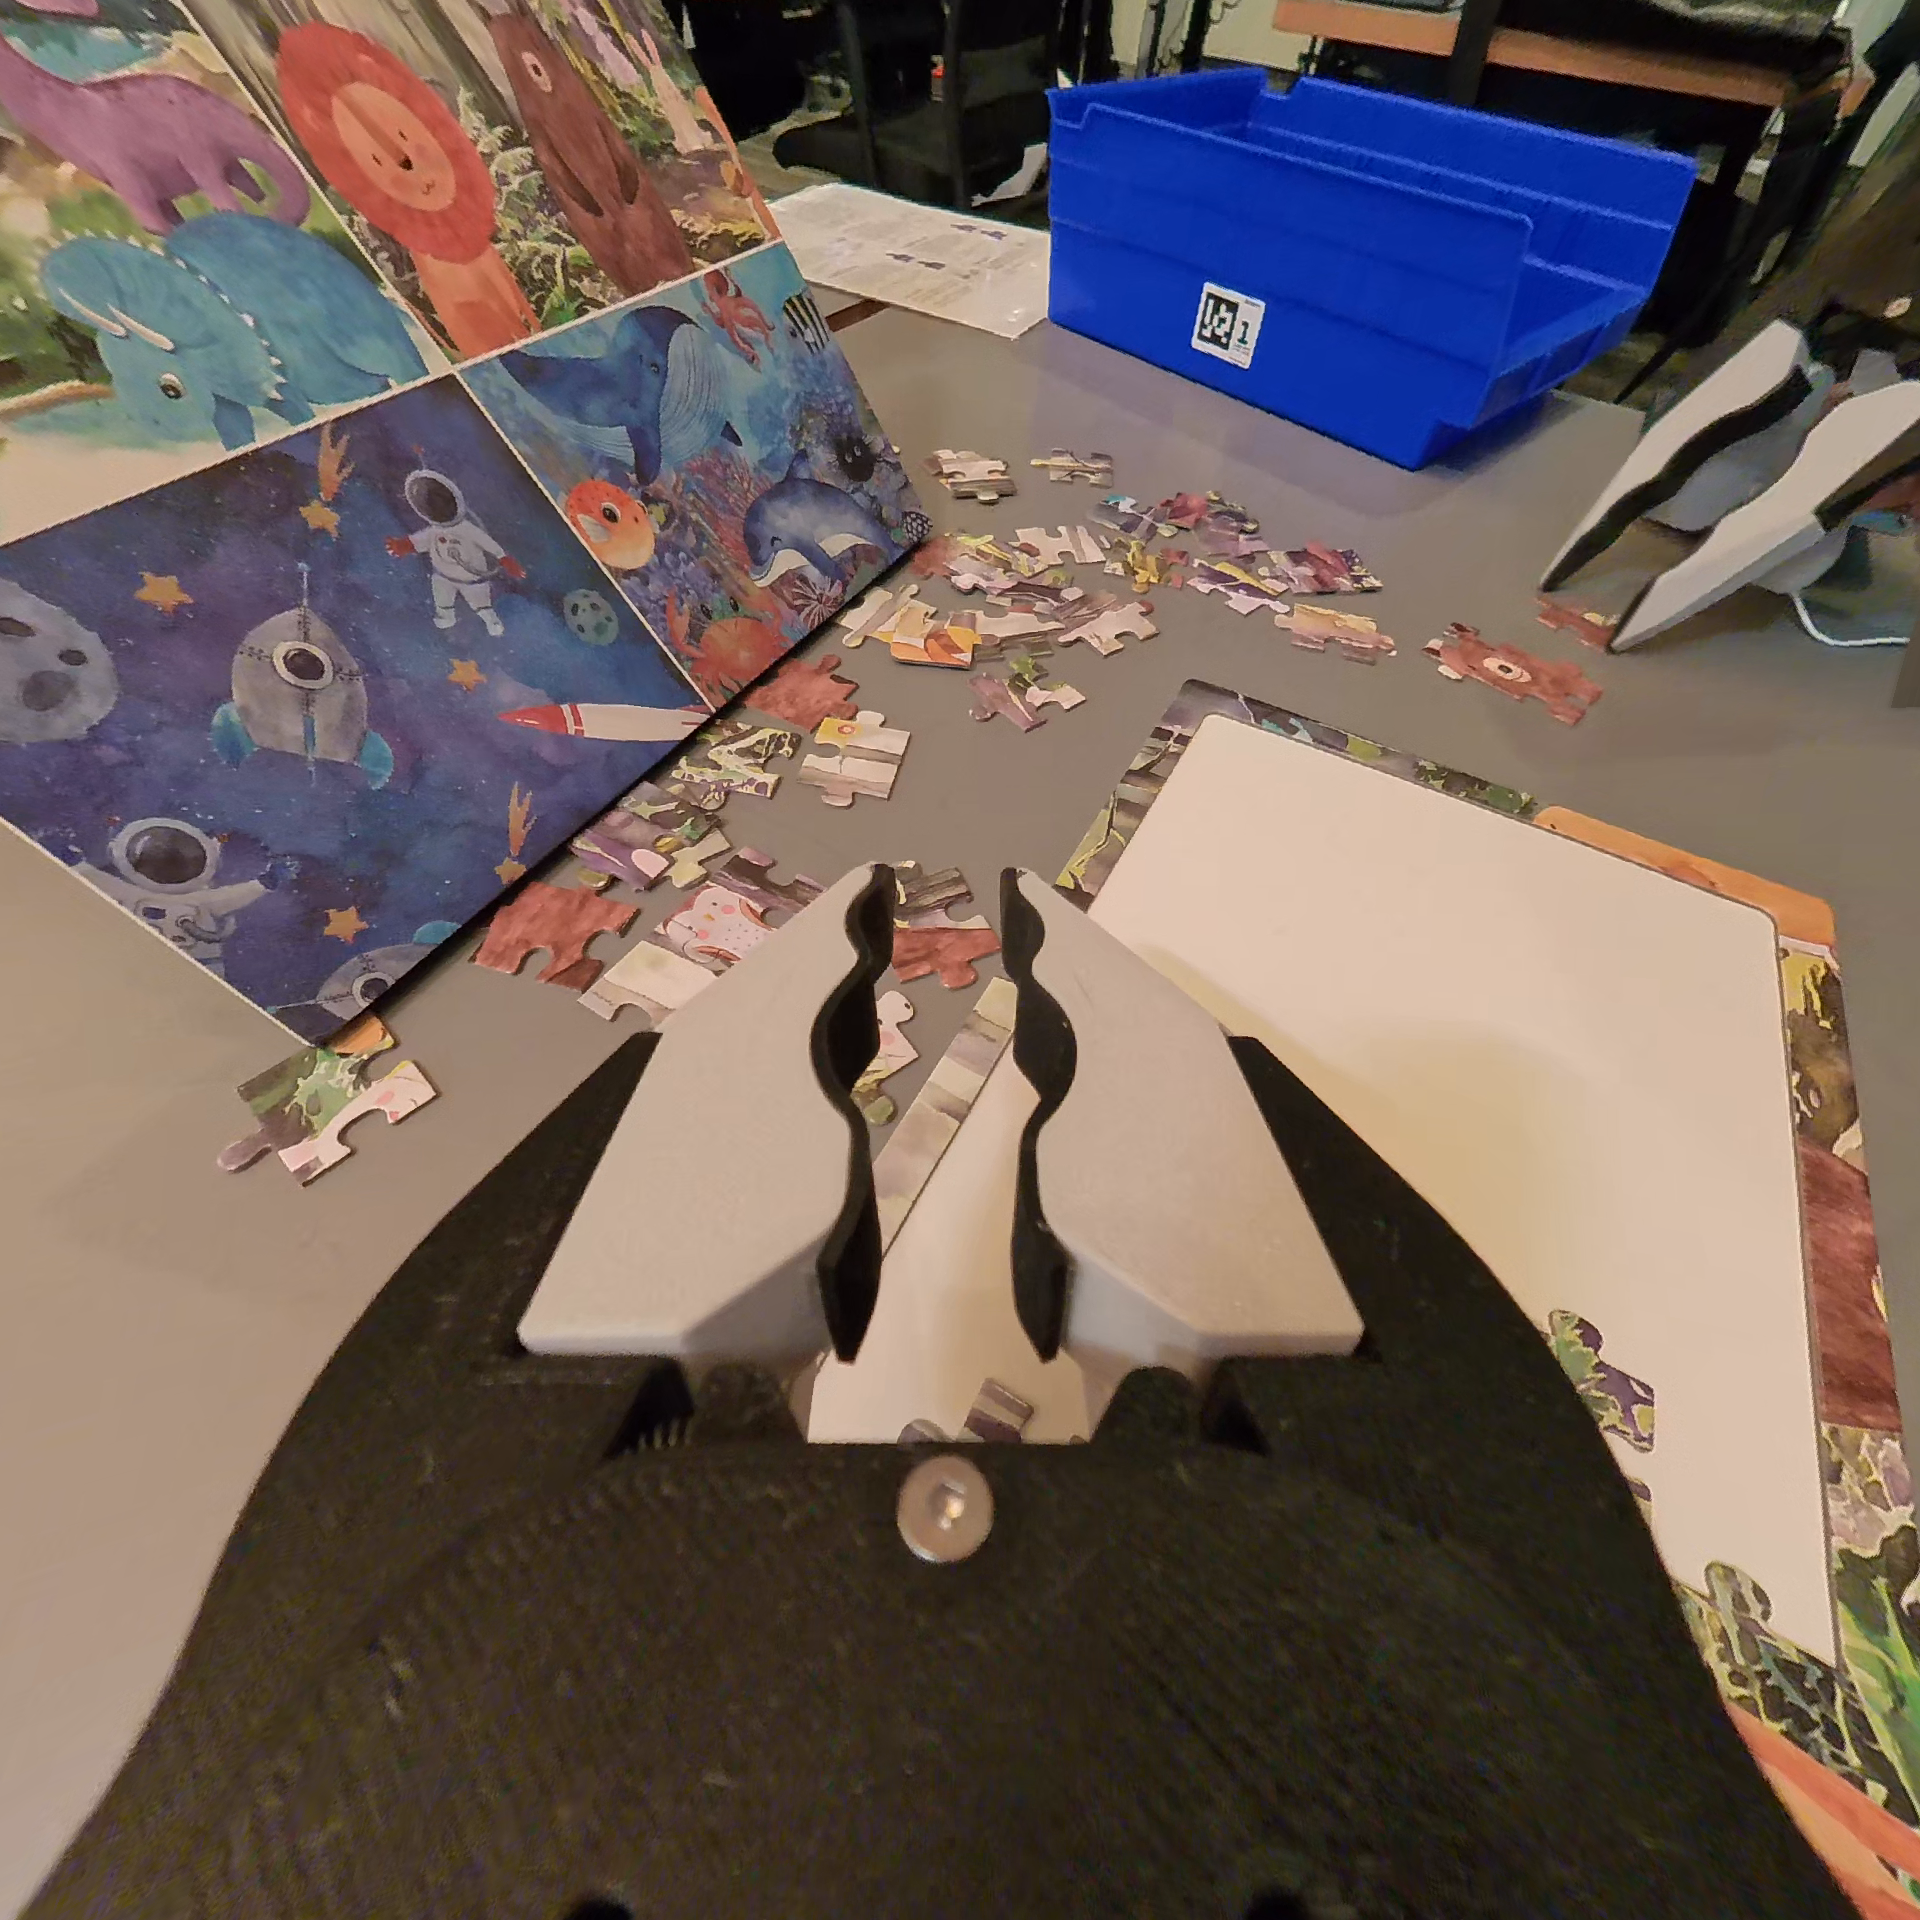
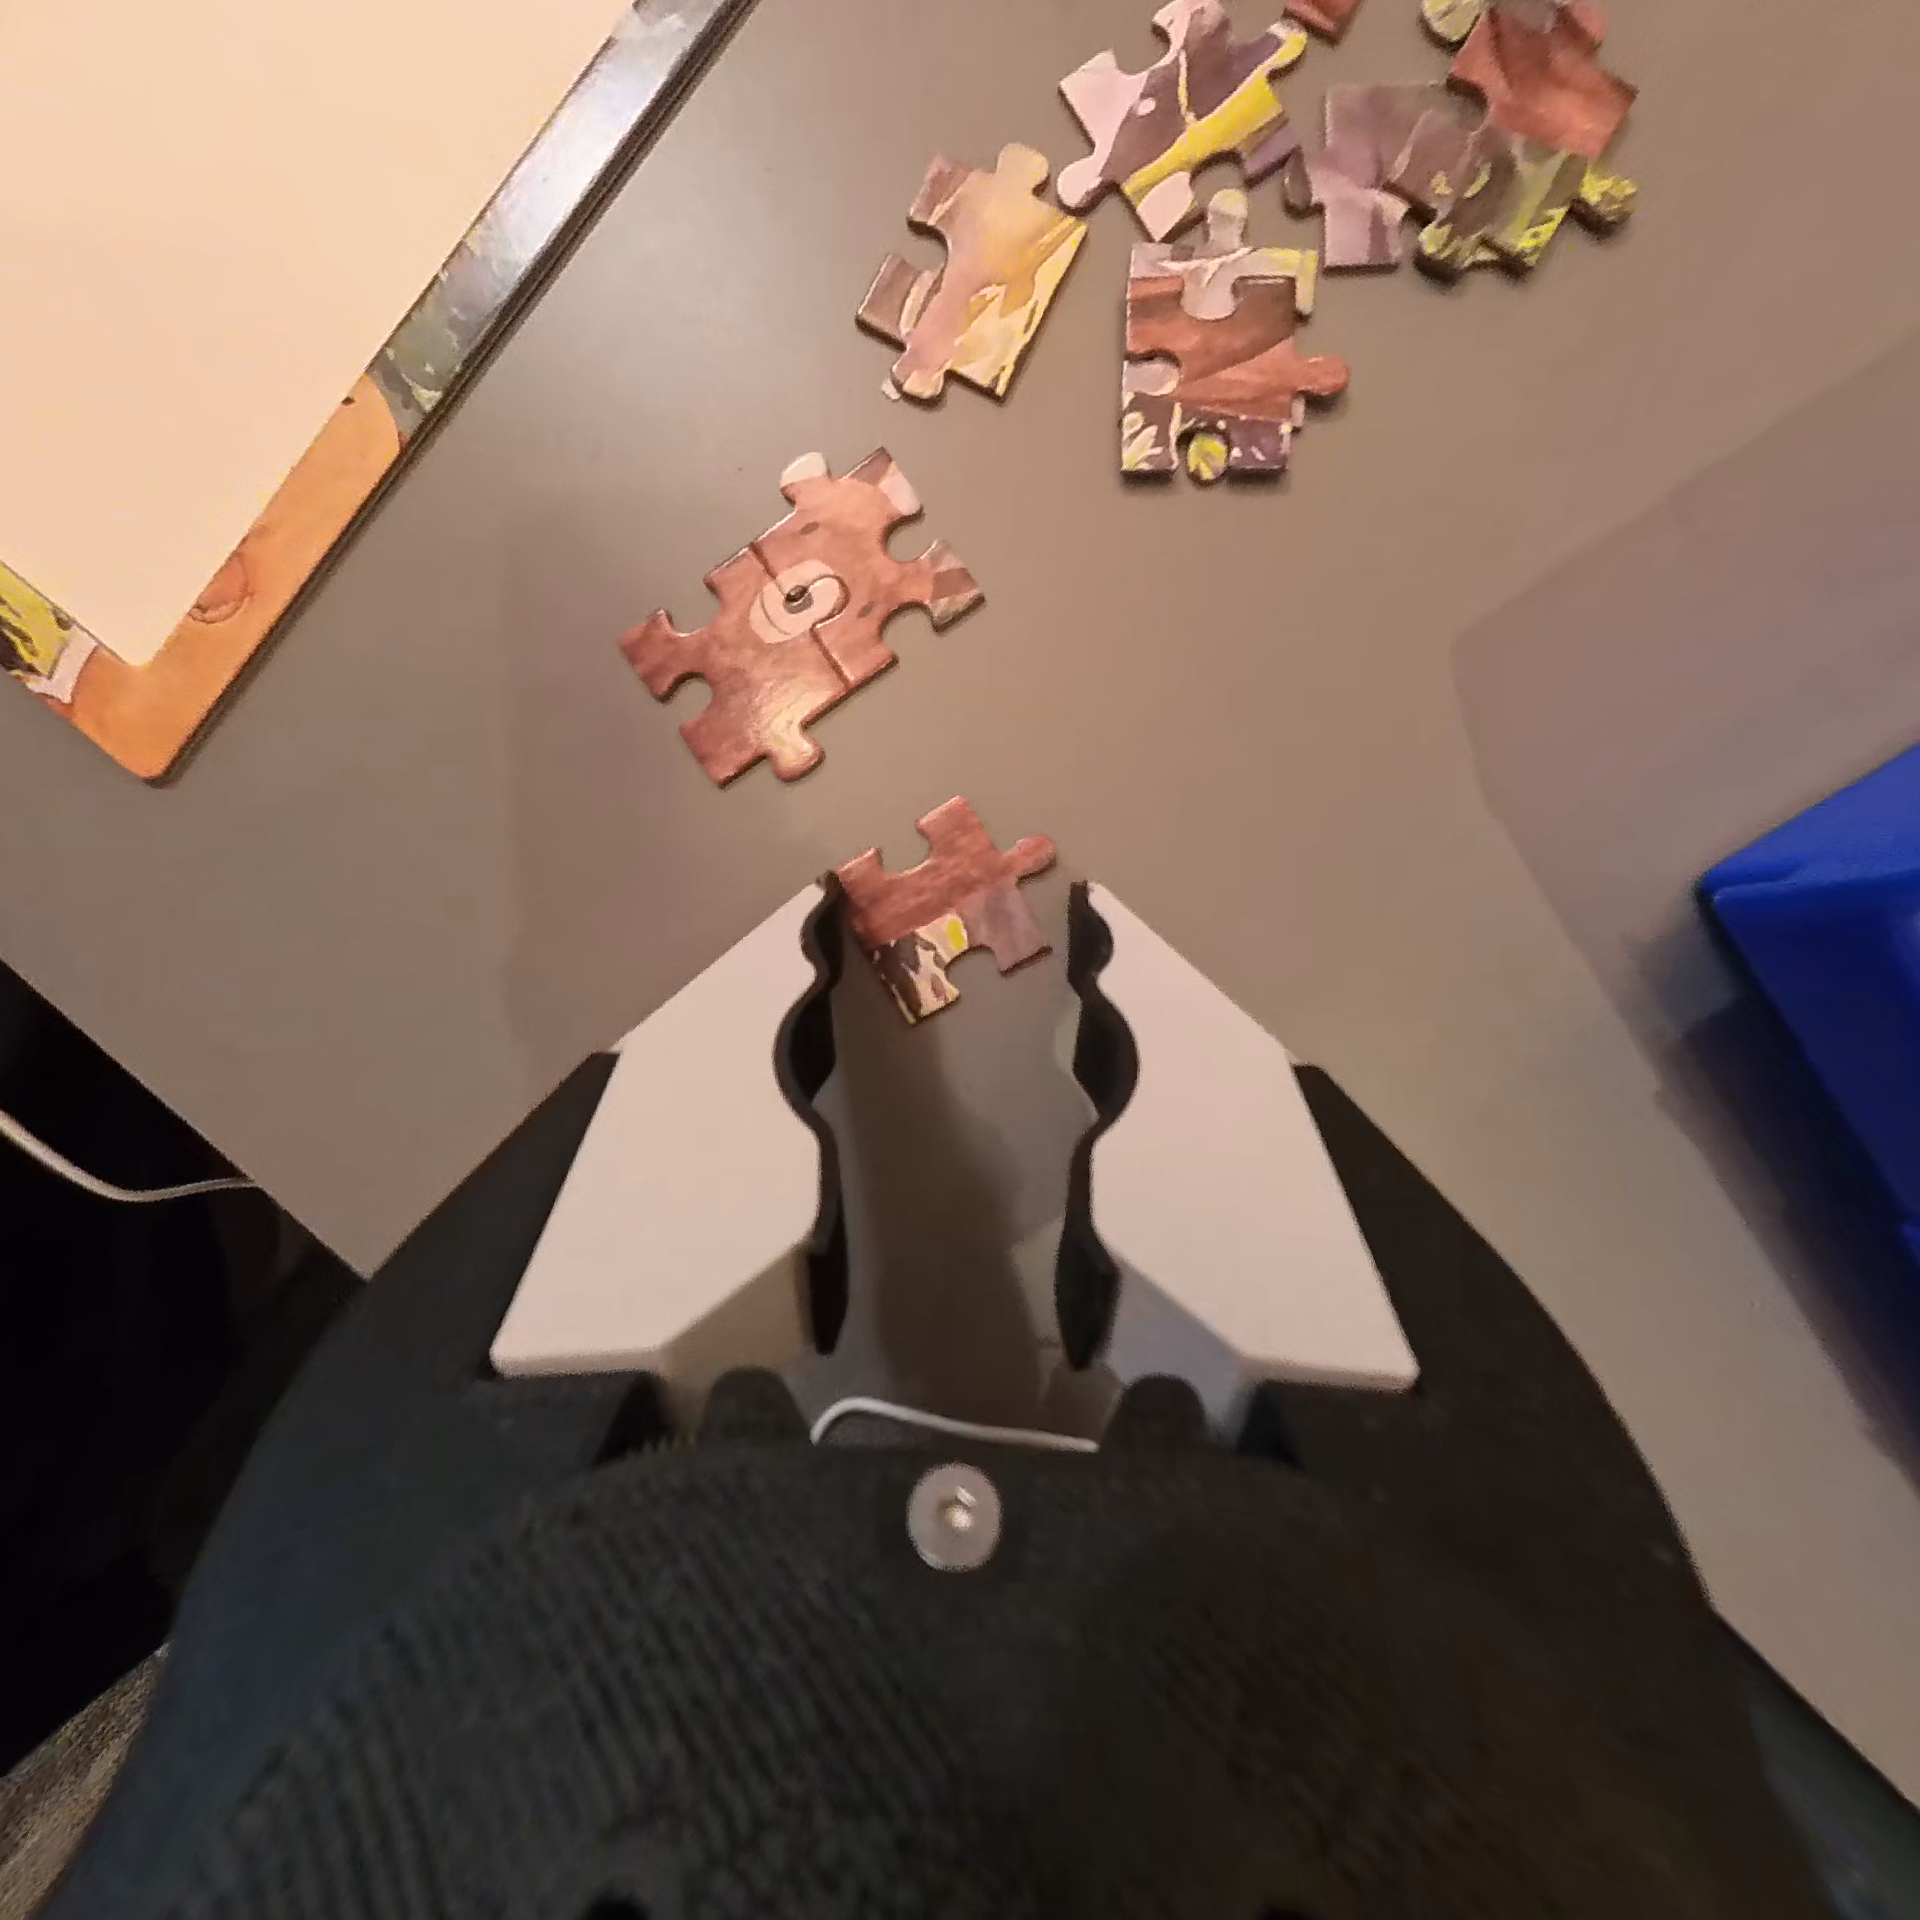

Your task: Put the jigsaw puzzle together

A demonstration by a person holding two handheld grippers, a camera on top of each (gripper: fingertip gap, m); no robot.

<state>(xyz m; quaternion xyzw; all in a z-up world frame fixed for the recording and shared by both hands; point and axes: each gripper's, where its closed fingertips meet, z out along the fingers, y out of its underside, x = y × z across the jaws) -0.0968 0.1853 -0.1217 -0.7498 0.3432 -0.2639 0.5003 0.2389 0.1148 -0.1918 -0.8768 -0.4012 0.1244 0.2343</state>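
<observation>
The puzzle frame [image 1: 1127,805] lies flat with a white empty middle and a picture border; its corner shows in the right wrist view [image 2: 171,717]. Loose pieces [image 1: 1081,603] lie scattered on the grey table beyond it. My left gripper [image 1: 948,891] is open and empty, over pieces at the frame's near left corner. My right gripper [image 2: 956,896] is open, low over the table, its tips on either side of a single brown piece [image 2: 951,904]. Just beyond lies a joined pair of brown pieces [image 2: 800,613]. The right gripper also shows in the left wrist view [image 1: 1584,615].
A picture board [image 1: 312,623] with animal and space scenes leans up at the left. A blue bin [image 1: 1340,260] stands at the back, with its corner [image 2: 1829,956] close on my right gripper's right. A paper sheet [image 1: 914,255] lies behind the board. More pieces [image 2: 1226,343] lie ahead. The gap from one gripper's tips to the other's is roughly 35 cm.
</observation>
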